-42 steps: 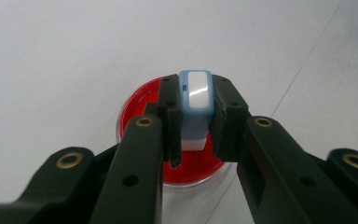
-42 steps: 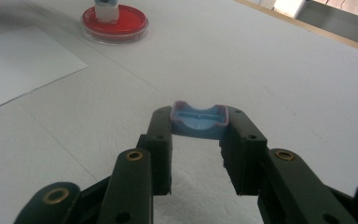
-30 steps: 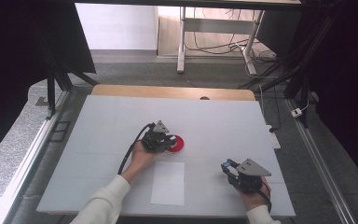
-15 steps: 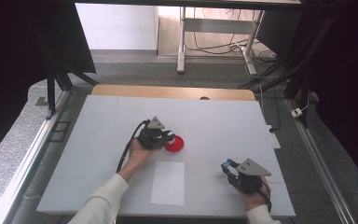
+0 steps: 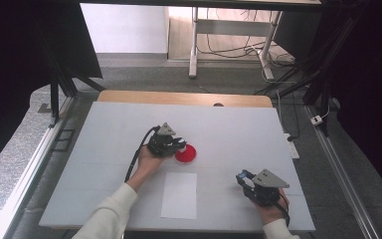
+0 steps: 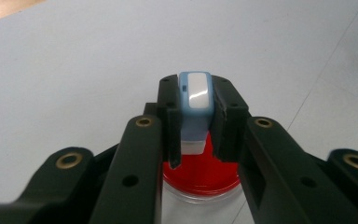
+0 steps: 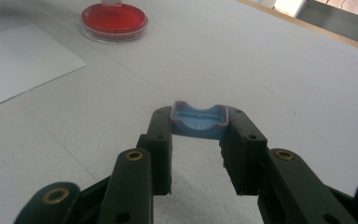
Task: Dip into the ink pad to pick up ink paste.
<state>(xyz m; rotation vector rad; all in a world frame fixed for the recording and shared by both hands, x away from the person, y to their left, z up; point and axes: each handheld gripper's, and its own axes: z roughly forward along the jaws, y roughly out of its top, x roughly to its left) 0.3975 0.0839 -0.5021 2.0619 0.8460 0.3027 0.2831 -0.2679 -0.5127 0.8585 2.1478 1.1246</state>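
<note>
White table (image 5: pixel 104 149) first, then the paper sheet (image 5: pixel 179 195) near my edge, then the red ink dish (image 5: pixel 185 154) just past it, so I'd say I'm at the inking step of a stamping job. My left gripper (image 6: pixel 196 116) is pinching a little blue-and-white stamp (image 6: pixel 195 100) and holding it right over the dish, while my right gripper (image 7: pixel 199 122) sits well off to the side clamped on the stamp's blue cap (image 7: pixel 199 120), low over the table. Next move, I reckon: dab the stamp straight down into the ink, lift clean, then carry it over to the sheet without tilting.
</note>
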